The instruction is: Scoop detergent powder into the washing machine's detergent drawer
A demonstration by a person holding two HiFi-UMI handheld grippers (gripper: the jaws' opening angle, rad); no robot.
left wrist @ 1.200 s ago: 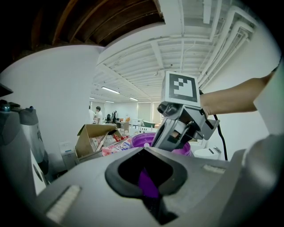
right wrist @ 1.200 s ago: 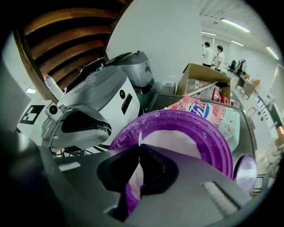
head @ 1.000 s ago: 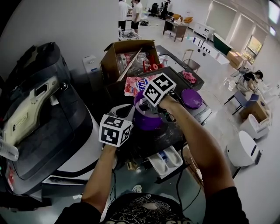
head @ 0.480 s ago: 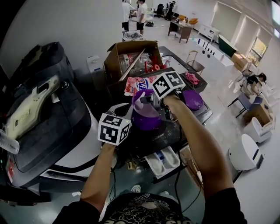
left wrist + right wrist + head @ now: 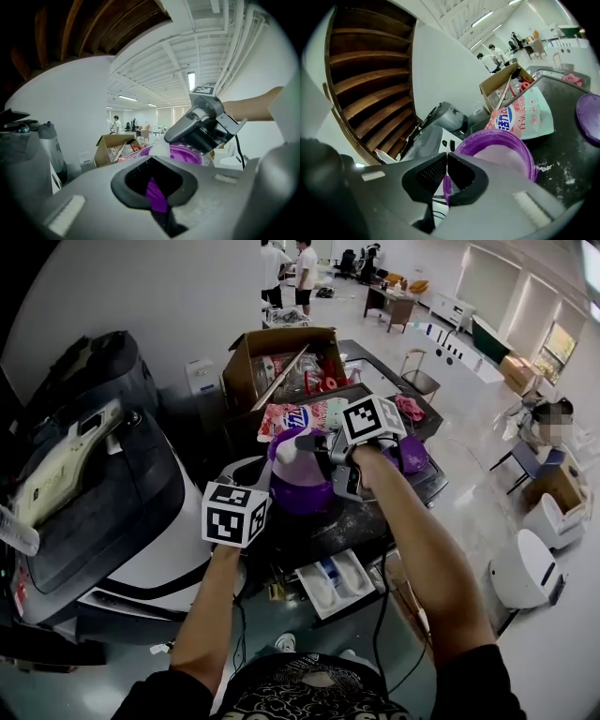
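A purple tub (image 5: pixel 302 486) of pale detergent powder (image 5: pixel 501 157) stands on the dark washing machine top (image 5: pixel 375 517). My left gripper (image 5: pixel 262 479) is shut on the tub's near-left rim, and a purple strip (image 5: pixel 157 194) shows between its jaws. My right gripper (image 5: pixel 307 442) reaches over the tub from the right. Its jaws are pressed together, apparently on a white scoop (image 5: pixel 161 147) at the tub's mouth. Below the front edge, the white detergent drawer (image 5: pixel 330 583) is pulled out.
A pink detergent bag (image 5: pixel 292 416) lies behind the tub and the purple lid (image 5: pixel 411 454) to its right. An open cardboard box (image 5: pixel 272 357) stands further back. A dark machine (image 5: pixel 84 484) fills the left. Spilled powder (image 5: pixel 569 176) dots the top. People stand far off.
My right gripper has shifted to the right of the tub, with its jaws now reaching across the tub's mouth. My left gripper keeps its hold on the rim.
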